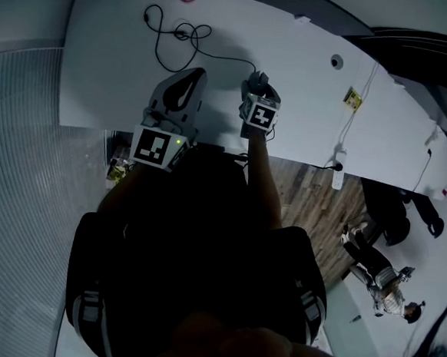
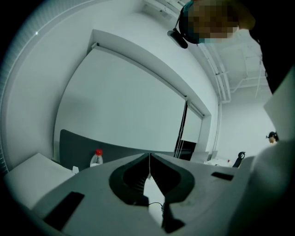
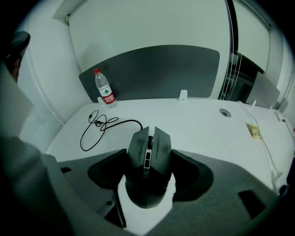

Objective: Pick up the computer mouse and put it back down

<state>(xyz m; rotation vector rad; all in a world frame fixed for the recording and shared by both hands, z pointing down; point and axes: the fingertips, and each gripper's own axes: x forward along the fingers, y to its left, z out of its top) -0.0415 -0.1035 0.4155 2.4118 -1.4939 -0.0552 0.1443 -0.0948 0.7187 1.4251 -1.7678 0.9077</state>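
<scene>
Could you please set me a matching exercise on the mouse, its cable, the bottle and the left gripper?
Things:
1. computer mouse
2. cable
3. water bottle
4. left gripper

States:
A. upright by the grey partition
B. jaws together, nothing between them
C. looped on the desk
D. gripped by the right gripper

Pairs: 1-D, 2-C, 3-A, 4-B
</scene>
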